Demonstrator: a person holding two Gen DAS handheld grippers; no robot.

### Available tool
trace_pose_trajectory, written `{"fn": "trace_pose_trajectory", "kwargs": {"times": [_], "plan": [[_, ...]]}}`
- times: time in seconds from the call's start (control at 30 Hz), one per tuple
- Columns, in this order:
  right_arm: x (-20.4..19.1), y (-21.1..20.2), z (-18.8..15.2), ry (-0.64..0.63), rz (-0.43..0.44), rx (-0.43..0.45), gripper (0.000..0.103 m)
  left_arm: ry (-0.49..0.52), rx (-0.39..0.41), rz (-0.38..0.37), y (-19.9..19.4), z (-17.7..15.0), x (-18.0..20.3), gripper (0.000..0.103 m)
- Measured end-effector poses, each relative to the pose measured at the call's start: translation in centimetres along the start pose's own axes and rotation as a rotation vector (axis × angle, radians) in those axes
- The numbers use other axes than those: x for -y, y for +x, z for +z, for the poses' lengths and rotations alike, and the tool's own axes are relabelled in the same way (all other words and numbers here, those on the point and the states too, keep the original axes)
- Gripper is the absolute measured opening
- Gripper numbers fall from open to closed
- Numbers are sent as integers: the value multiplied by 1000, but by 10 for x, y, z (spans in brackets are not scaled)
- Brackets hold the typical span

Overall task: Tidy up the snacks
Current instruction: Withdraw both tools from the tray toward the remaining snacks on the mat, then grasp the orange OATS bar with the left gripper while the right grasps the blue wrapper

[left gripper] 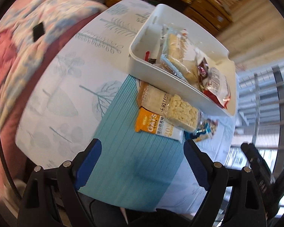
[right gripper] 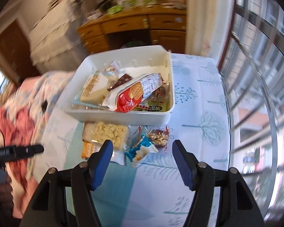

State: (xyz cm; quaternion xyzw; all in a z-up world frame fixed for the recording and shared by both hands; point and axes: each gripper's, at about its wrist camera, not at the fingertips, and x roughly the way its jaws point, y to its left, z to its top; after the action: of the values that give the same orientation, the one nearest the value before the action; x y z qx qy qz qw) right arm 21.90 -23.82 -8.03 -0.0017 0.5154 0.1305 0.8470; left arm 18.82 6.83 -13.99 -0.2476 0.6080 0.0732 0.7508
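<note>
I have both grippers over the table, the step being to pick up the loose snacks lying against the near wall of the white bin. My left gripper stands wide apart with nothing between its jaws, just short of the oats packet. My right gripper is also apart and empty, the blue wrapper just ahead. Next, I judge, each must reach forward to straddle its packet before closing, then lift it into the bin

Snack packets in bin; loose packets before it on table.
</note>
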Motion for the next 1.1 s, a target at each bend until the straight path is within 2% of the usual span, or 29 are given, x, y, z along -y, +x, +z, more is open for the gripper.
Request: {"fn": "trace_pose_trajectory", "kwargs": {"times": [0.3,0.4,0.5,0.6,0.73,0.87,1.03,1.1], "plan": [[-1,29,-2,-411,92,-28,66,-223,43,57,45,-15,20,88],[-5,38,-8,-547,108,-23,66,-300,54,81,59,-19,18,88],[-9,46,-15,-663,119,-13,66,-415,43,73,74,-21,10,88],[-11,52,-22,-755,142,-6,66,-545,45,68,85,-24,0,88],[-15,61,-31,-860,158,9,66,-639,51,74,98,-23,-5,88],[-20,76,-42,-952,137,17,66,-745,15,78,119,-23,-14,88],[-27,90,-54,-1045,132,36,66,-800,-15,90,133,-20,-16,87],[-31,94,-60,-1090,126,47,65,-814,-27,101,137,-19,-15,84]]}}
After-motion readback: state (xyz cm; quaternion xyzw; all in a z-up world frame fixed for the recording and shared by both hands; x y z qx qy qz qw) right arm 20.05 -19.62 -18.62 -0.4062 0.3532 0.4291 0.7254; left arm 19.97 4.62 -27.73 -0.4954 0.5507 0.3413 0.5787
